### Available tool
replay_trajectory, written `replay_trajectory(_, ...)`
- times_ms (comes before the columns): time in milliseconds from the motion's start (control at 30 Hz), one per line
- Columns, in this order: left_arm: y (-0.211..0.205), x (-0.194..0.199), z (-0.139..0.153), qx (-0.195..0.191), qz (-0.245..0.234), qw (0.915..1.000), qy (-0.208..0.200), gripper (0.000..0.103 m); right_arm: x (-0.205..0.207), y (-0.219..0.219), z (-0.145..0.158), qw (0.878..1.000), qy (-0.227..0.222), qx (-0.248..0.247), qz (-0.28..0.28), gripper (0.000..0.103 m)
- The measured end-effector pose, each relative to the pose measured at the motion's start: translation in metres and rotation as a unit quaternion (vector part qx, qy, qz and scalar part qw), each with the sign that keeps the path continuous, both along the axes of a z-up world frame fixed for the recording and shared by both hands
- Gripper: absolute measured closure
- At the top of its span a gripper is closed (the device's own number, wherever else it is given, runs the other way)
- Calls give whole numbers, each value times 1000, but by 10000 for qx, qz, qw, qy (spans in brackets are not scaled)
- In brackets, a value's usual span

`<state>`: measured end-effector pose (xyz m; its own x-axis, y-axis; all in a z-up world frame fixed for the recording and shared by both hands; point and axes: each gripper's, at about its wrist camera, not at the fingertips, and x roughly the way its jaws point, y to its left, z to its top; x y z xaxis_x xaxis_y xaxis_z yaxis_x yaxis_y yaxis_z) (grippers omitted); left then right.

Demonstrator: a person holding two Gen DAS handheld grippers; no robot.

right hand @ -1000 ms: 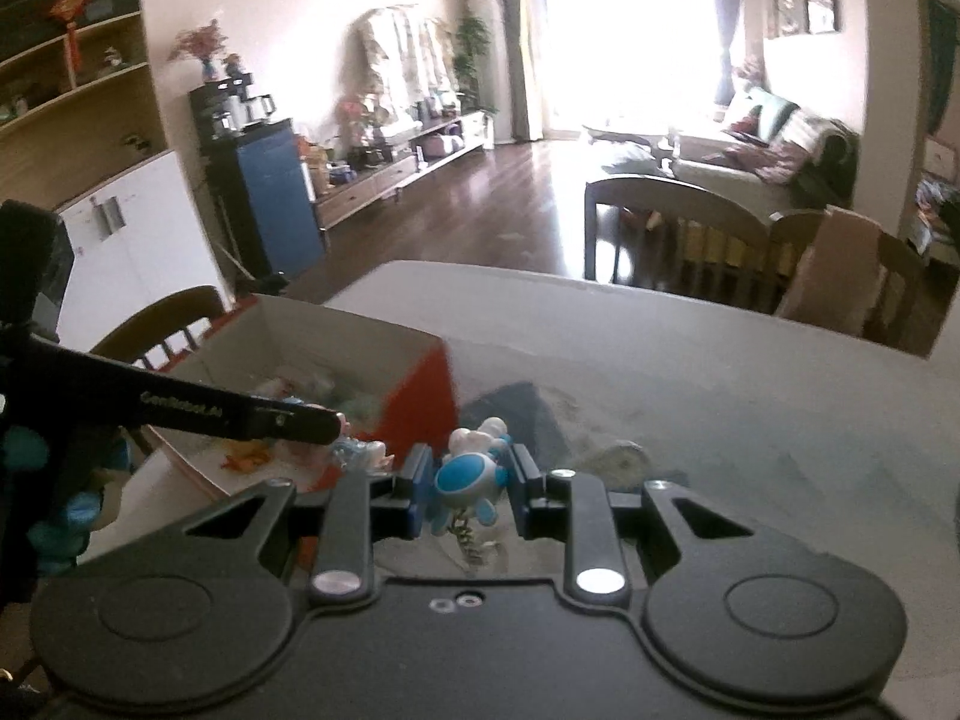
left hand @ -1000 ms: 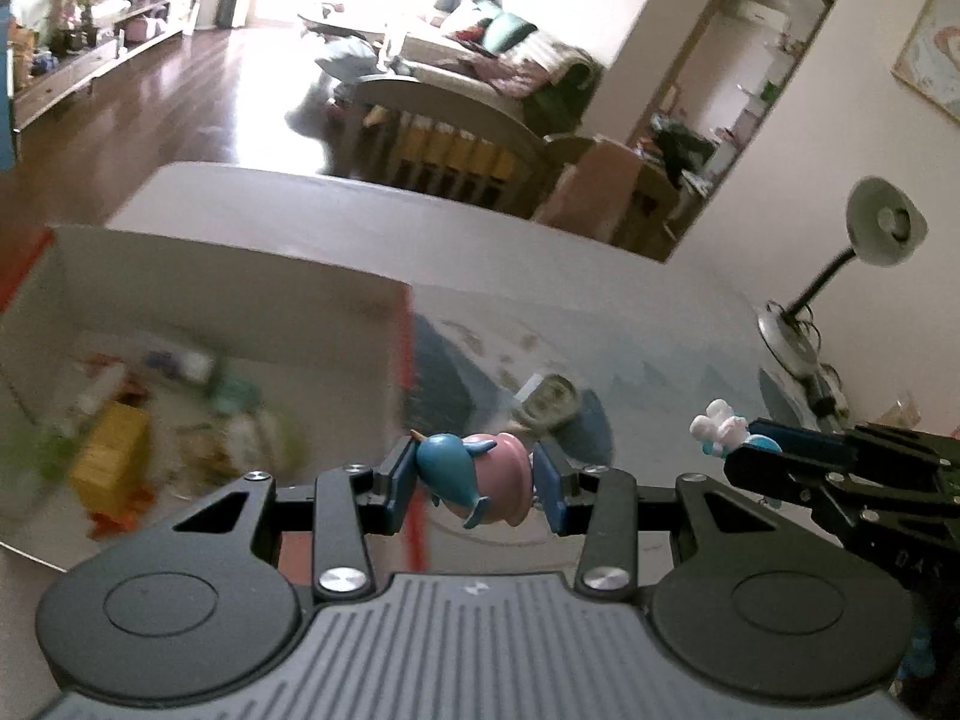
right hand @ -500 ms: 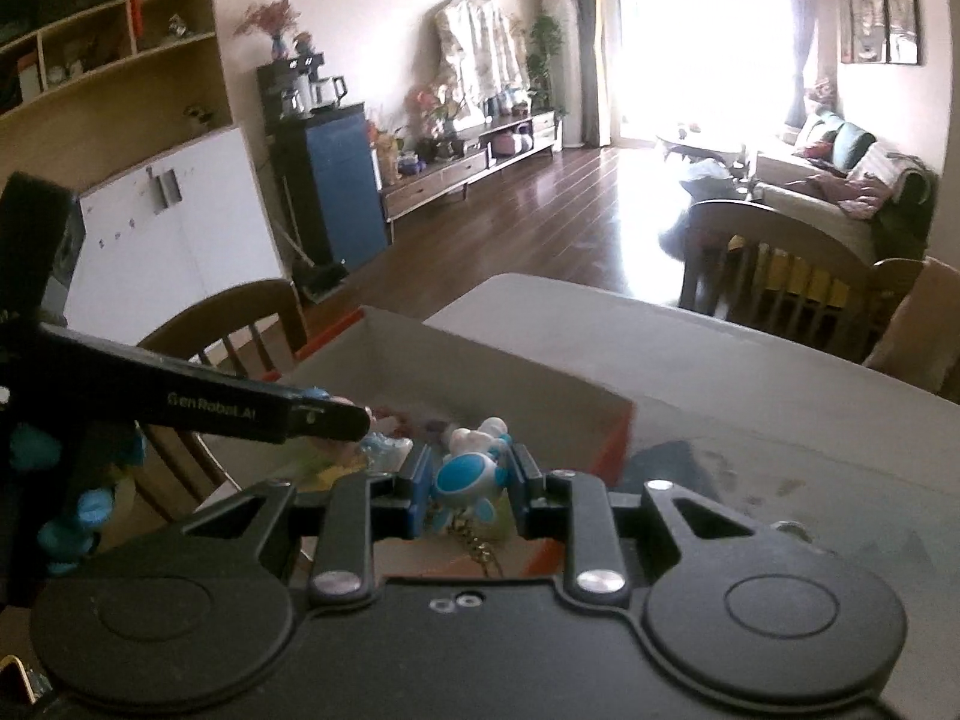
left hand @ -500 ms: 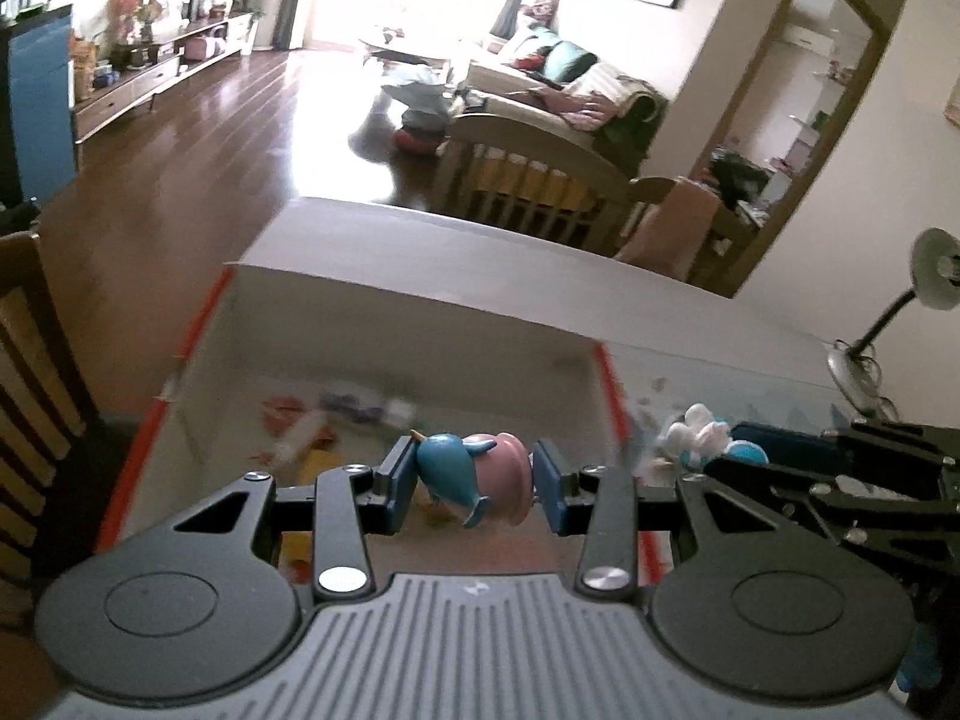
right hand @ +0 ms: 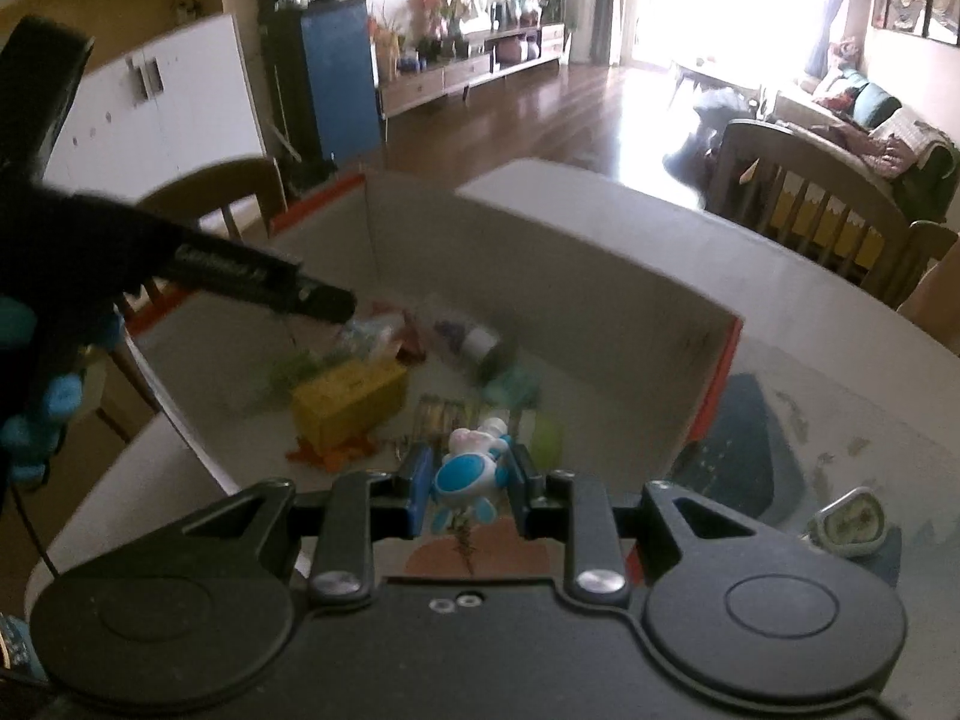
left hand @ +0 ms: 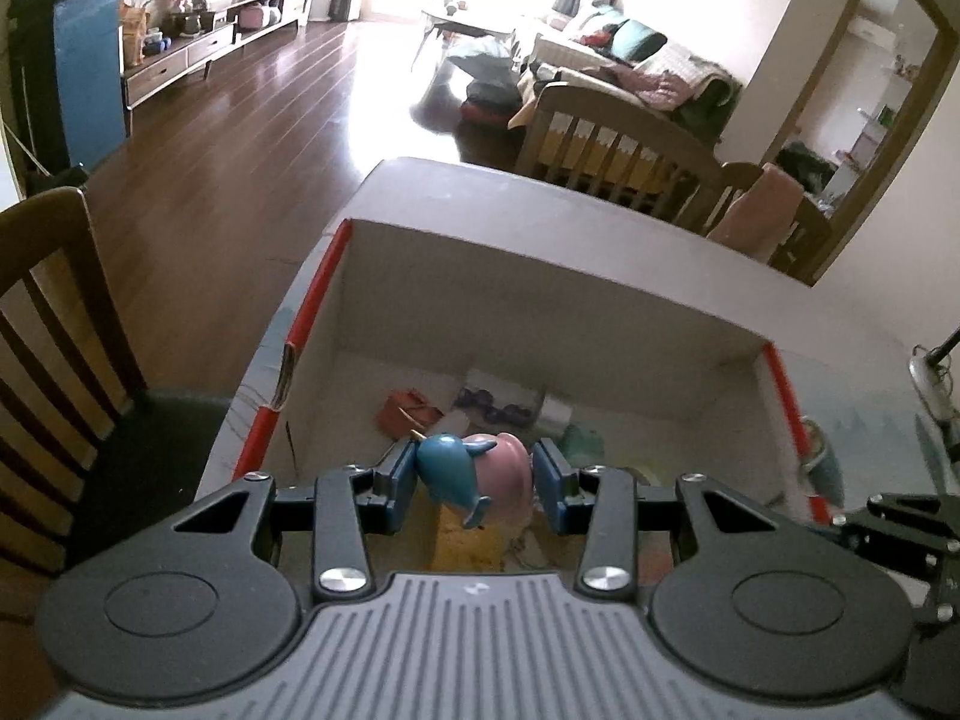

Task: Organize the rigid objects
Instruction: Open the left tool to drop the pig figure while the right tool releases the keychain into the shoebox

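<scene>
Two handheld grippers hover over one open cardboard box (left hand: 600, 324) with red edges, which fills the centre of both views and sits on a pale bench (right hand: 810, 324). Small items already lie on the box floor, among them a yellow block (right hand: 348, 402). At lower centre of the left view, the left gripper (left hand: 474, 477) has its jaws clamped on a blue and pink toy (left hand: 477, 471). At lower centre of the right view, the right gripper (right hand: 468, 483) pinches a blue and white figure (right hand: 471, 471). Risk: both grippers crowd one box, so they may collide, or a released toy may bounce off the clutter.
</scene>
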<state>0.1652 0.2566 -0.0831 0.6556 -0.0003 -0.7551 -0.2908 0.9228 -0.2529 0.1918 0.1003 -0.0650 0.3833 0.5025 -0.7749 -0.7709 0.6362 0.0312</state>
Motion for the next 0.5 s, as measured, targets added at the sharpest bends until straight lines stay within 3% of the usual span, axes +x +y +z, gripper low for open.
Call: replay_trajectory(500,-11,26,-28,214,-354,9983,399,62,-5,7,-16,9994,216,-261,0,76)
